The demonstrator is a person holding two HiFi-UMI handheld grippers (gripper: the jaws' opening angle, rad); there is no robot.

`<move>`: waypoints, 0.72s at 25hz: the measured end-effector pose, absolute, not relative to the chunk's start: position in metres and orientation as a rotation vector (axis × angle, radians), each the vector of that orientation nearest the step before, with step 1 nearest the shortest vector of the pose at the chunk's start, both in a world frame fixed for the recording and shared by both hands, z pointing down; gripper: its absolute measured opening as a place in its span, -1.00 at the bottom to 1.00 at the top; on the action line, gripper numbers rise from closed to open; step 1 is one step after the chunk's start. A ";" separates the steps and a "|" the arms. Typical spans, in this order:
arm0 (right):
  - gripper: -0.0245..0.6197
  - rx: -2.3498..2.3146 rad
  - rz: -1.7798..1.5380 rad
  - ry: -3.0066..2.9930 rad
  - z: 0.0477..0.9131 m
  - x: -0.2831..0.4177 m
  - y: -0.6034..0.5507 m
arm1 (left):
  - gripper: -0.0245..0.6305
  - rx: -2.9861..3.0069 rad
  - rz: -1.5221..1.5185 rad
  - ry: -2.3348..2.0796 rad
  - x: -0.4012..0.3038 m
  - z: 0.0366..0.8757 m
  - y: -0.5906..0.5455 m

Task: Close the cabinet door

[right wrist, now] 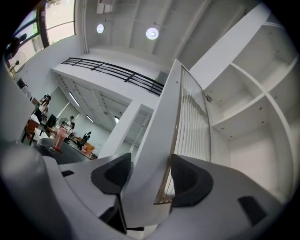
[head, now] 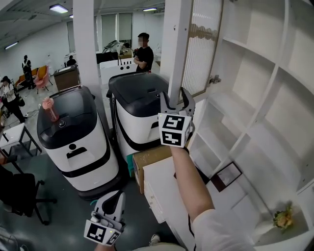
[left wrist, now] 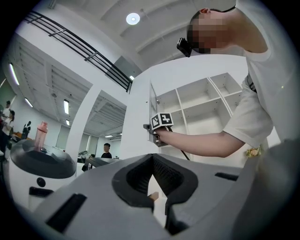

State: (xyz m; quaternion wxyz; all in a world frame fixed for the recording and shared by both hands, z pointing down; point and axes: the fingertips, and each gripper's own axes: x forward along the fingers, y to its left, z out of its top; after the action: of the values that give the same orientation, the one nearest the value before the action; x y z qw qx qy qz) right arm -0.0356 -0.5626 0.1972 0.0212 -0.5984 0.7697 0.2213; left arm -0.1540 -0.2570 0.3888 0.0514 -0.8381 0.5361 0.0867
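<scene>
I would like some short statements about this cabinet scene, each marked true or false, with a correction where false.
1. The cabinet door stands open. True.
2. The right gripper has the door's edge between its jaws. True.
3. The left gripper holds a pink bottle. False: it is empty and held low; the pink bottle stands on a black-lidded white machine.
4. The cabinet shelves are full of books. False: they are mostly bare, with a small bunch of flowers low down.

Open office hall — bulky white machines (head: 73,142), ceiling strip lights (head: 59,8)
</scene>
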 end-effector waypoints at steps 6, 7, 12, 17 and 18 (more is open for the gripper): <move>-0.18 -1.786 0.702 2.429 0.199 -0.012 -0.535 | -0.91 -2.616 0.286 1.556 -0.130 0.394 -0.256; -0.20 -1.776 0.702 2.437 0.199 -0.007 -0.530 | -0.91 -2.625 0.290 1.543 -0.126 0.394 -0.256; -0.27 -1.750 0.677 2.467 0.200 0.018 -0.514 | -0.91 -2.670 0.302 1.471 -0.103 0.395 -0.257; -0.31 -1.758 0.701 2.481 0.201 0.039 -0.503 | -0.91 -2.695 0.315 1.421 -0.083 0.395 -0.255; -0.33 -1.769 0.709 2.471 0.202 0.046 -0.500 | -0.91 -2.698 0.315 1.415 -0.081 0.395 -0.255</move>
State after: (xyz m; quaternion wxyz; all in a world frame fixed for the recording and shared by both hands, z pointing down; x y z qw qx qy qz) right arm 0.0456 -0.5000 0.2015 0.0105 -0.5670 0.7917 0.2272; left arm -0.0810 -0.2549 0.3947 0.0393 -0.8802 0.4617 0.1029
